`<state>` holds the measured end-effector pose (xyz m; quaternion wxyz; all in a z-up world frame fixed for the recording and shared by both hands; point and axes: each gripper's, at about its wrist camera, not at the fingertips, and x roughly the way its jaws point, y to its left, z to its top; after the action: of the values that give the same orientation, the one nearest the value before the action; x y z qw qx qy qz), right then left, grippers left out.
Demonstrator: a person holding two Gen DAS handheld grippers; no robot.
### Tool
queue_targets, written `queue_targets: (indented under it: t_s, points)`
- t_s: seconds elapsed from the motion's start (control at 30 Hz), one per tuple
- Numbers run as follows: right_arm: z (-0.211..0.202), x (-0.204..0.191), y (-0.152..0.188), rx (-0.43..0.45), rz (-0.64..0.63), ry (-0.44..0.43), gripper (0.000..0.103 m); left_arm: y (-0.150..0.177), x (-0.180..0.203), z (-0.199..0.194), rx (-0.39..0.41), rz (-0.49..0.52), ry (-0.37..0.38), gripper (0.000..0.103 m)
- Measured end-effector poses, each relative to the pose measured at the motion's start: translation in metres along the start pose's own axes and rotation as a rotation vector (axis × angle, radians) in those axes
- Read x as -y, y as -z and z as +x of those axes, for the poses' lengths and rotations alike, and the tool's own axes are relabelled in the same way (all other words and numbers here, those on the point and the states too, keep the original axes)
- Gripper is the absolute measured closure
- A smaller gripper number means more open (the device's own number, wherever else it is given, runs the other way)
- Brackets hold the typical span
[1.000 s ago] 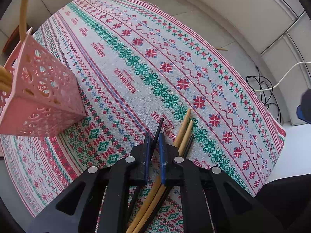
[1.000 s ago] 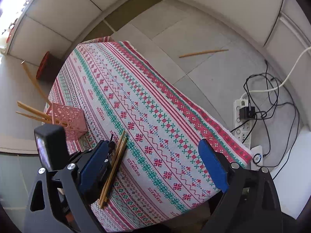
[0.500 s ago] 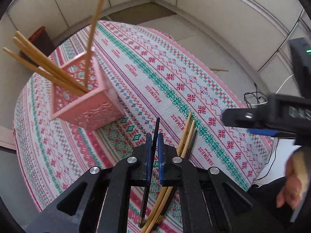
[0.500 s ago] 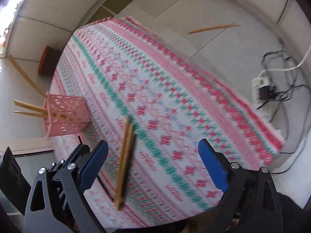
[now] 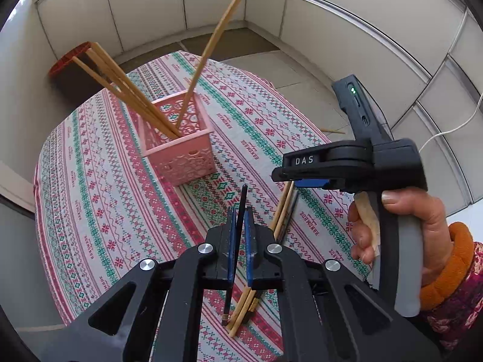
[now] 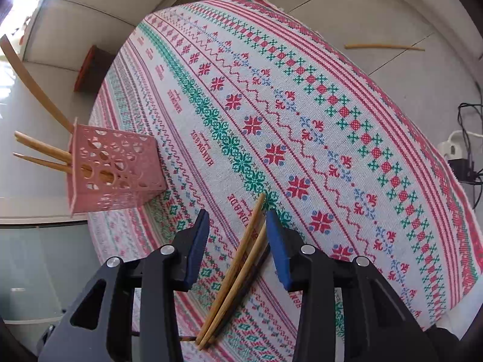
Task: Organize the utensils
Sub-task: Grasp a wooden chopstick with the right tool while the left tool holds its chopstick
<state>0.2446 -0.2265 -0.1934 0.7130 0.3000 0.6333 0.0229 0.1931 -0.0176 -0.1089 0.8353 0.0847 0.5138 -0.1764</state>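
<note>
Covering most of both views, the embroidered tablecloth (image 6: 302, 114) ran from the lower left to the upper right of the frame, and its far edge dropped to the tiled floor (image 6: 377, 9). The cloth to the right of the chopsticks lay bare up to that edge. The pink basket (image 5: 178, 147) stood left of centre in the left wrist view, with several wooden chopsticks (image 5: 132, 93) leaning out of it to the upper left. The right gripper (image 6: 237, 235) hung over the loose chopsticks (image 6: 238, 268), its fingers released and spread on both sides of them without touching. Their long axis went from the bottom centre up to the right. The left gripper (image 5: 240, 241) was clenched on a black chopstick (image 5: 241, 208), which pointed almost straight up the frame toward the basket.
</note>
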Motion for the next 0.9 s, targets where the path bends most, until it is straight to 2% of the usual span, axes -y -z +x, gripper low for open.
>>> queue_targets:
  t_s: [0.3, 0.37, 0.4, 0.43, 0.57, 0.7, 0.9]
  points:
    - [0.019, -0.025, -0.014, 0.030, -0.055, 0.067, 0.062, 0.002, -0.016, -0.010, 0.004, -0.035, 0.001, 0.098]
    - [0.026, -0.035, -0.019, 0.044, -0.081, 0.113, 0.068, 0.003, -0.019, -0.009, -0.006, -0.042, -0.002, 0.098]
    - [0.029, -0.038, -0.020, 0.048, -0.090, 0.137, 0.091, 0.004, -0.022, -0.007, -0.013, -0.046, -0.003, 0.098]
    - [0.032, -0.038, -0.021, 0.048, -0.084, 0.132, 0.094, 0.005, -0.024, -0.004, -0.027, -0.052, -0.001, 0.098]
    - [0.032, -0.033, -0.022, 0.031, -0.056, 0.108, 0.094, 0.009, -0.036, 0.021, -0.104, -0.089, 0.034, 0.097]
    - [0.020, -0.020, -0.017, 0.013, -0.034, 0.070, 0.095, 0.012, -0.038, 0.046, -0.165, -0.096, 0.034, 0.097]
    - [-0.027, -0.005, -0.012, 0.082, -0.026, -0.005, 0.095, 0.009, -0.018, 0.055, -0.171, -0.041, 0.049, 0.097]
